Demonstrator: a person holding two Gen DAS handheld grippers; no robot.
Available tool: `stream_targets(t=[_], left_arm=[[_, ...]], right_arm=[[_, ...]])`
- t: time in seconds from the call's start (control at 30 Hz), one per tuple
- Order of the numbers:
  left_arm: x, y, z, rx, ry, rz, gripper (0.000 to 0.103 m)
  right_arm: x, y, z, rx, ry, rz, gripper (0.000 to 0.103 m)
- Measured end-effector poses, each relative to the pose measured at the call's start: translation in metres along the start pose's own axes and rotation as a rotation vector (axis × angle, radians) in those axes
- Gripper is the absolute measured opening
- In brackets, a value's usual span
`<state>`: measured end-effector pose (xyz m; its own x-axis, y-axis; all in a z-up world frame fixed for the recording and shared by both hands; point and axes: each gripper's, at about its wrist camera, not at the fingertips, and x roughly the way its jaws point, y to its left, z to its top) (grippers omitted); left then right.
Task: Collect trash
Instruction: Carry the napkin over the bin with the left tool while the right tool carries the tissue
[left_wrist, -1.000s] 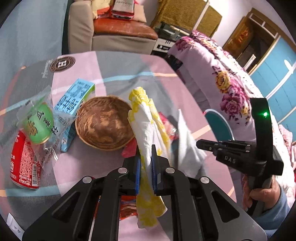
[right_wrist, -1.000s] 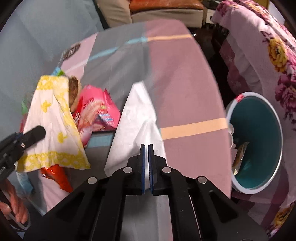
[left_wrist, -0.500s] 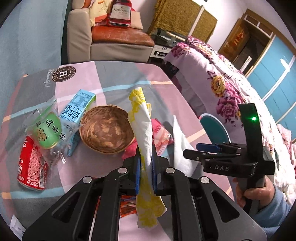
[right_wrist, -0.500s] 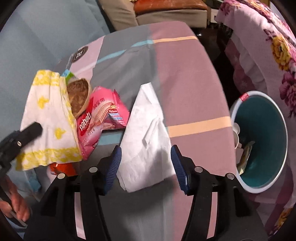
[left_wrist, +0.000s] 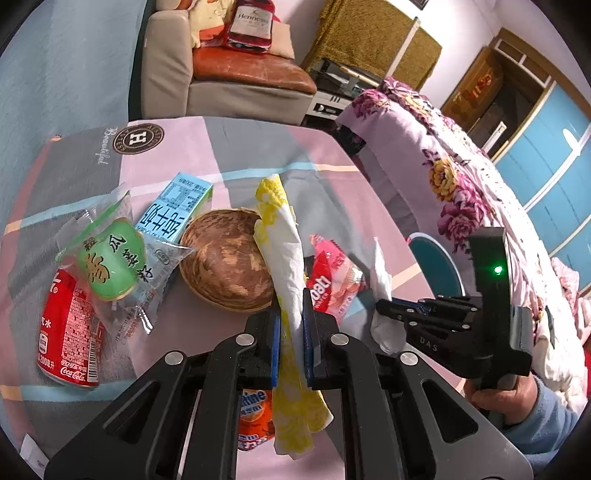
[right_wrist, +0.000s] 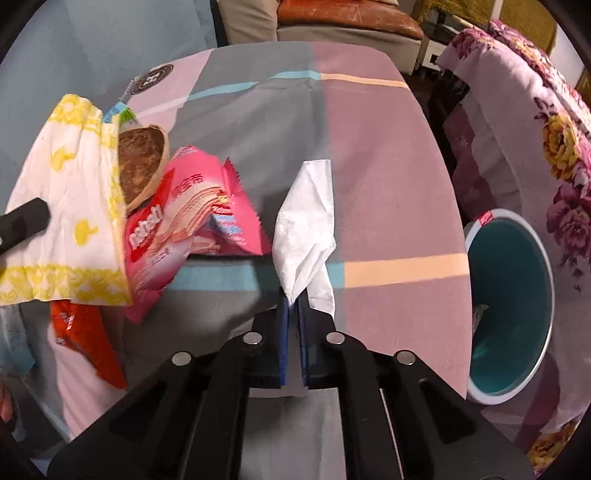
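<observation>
Right tongs (right_wrist: 293, 301) reclosed pinching white tissue (right_wrist: 306, 225), left tongs (left_wrist: 291, 314) clamping yellow napkin (left_wrist: 284, 251)

My matt black plastic left gripper (left_wrist: 290, 341) is pinching a soft, crinkled white-and-yellow paper napkin (left_wrist: 284, 266); my right gripper (right_wrist: 293, 317) is nipping a creased white tissue (right_wrist: 308, 229). At ten o'clock a rough woven brown bowl (left_wrist: 225, 266) is sitting on the smooth printed tablecloth (right_wrist: 369, 147), beside a glossy pink foil wrapper (right_wrist: 184, 225) and a shiny red metal can (left_wrist: 68, 332).
</observation>
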<state>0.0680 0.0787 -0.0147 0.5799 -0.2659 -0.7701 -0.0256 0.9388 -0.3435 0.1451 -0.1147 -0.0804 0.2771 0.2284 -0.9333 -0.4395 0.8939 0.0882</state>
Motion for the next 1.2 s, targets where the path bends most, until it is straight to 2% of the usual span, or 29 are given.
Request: stream_targets(t=[0.23, 0.5, 0.9, 1.2], left_arm=[[-0.01, -0.033, 0.005, 0.051, -0.03, -0.024, 0.01], [0.0, -0.086, 0.015, 0.132, -0.022, -0.053, 0.01], [0.053, -0.186, 0.029, 0.281, 0.044, -0.138, 0.01], [0.093, -0.23, 0.032, 0.327, 0.103, -0.153, 0.01]], right_arm=[[-0.051, -0.029, -0.002, 0.097, -0.111, 0.059, 0.004], [-0.088, -0.063, -0.008, 0.168, -0.176, 0.074, 0.004], [-0.125, -0.142, -0.031, 0.296, -0.262, 0.042, 0.004], [-0.133, -0.207, -0.055, 0.4, -0.27, 0.0, 0.004]])
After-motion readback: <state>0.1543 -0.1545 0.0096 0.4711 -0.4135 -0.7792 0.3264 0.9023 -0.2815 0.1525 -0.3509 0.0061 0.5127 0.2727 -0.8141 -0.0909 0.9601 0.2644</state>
